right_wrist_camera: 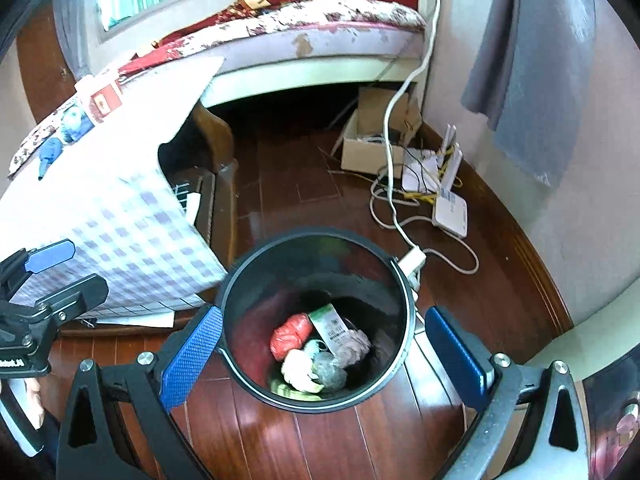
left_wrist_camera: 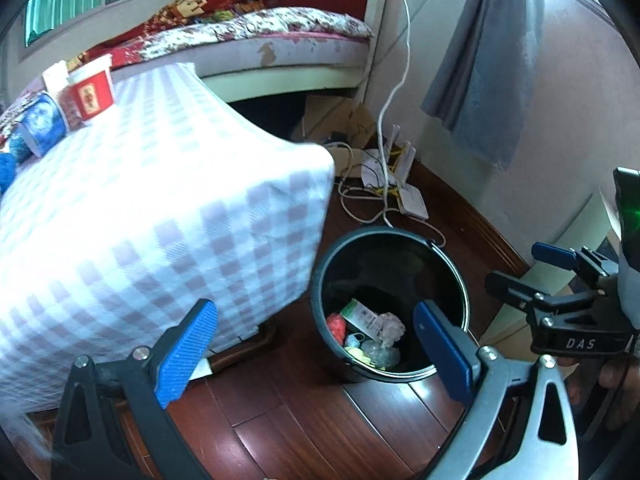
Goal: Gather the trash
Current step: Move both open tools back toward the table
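A black round trash bin (left_wrist_camera: 448, 264) stands on the wooden floor beside the table; in the right wrist view the bin (right_wrist_camera: 240, 280) is right below. Inside lie several pieces of trash: a red wad (right_wrist_camera: 291, 335), a green-white packet (right_wrist_camera: 330, 326), crumpled paper (right_wrist_camera: 356, 346). My left gripper (left_wrist_camera: 316, 354) is open and empty, above the floor left of the bin. My right gripper (right_wrist_camera: 324, 360) is open and empty over the bin; it also shows in the left wrist view (left_wrist_camera: 520, 268). Cups (left_wrist_camera: 90, 90) and a blue item (left_wrist_camera: 42, 124) lie on the table's far side.
A table with a checked cloth (left_wrist_camera: 160, 200) stands left of the bin. A bed (right_wrist_camera: 320, 36) is behind. A cardboard box (right_wrist_camera: 372, 148), routers (right_wrist_camera: 450, 208) and cables (right_wrist_camera: 400, 216) lie on the floor by the wall. A grey cloth (right_wrist_camera: 532, 80) hangs at right.
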`<state>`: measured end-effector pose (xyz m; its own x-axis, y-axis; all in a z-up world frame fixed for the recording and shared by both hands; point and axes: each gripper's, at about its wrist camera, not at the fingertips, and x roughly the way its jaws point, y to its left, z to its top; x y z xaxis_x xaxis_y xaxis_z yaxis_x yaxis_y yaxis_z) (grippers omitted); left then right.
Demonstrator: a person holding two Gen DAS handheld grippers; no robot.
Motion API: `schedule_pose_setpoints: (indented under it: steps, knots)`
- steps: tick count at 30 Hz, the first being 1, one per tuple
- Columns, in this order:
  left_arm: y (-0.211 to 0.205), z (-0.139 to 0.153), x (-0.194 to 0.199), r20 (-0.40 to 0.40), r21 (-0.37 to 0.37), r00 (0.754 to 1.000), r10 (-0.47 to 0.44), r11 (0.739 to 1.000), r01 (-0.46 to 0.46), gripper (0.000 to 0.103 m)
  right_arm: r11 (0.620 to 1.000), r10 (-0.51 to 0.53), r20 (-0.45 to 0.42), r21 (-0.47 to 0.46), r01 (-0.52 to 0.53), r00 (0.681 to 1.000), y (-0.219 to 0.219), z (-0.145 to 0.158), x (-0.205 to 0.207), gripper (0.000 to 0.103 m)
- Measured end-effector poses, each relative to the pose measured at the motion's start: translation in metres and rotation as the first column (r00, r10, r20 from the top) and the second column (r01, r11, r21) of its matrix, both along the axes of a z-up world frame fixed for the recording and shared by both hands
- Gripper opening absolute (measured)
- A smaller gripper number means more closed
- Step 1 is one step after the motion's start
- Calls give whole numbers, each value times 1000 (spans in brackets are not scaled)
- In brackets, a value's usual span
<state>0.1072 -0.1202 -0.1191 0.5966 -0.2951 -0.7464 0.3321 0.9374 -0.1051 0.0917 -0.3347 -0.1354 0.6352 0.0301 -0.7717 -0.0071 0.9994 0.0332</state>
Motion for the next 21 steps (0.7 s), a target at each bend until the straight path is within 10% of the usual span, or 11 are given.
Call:
schedule_pose_setpoints:
  steps: [21]
  knots:
    - [120, 53, 8, 132, 3, 952, 277, 960, -280, 99, 979, 202, 169, 1, -206, 965, 107, 76, 42, 102]
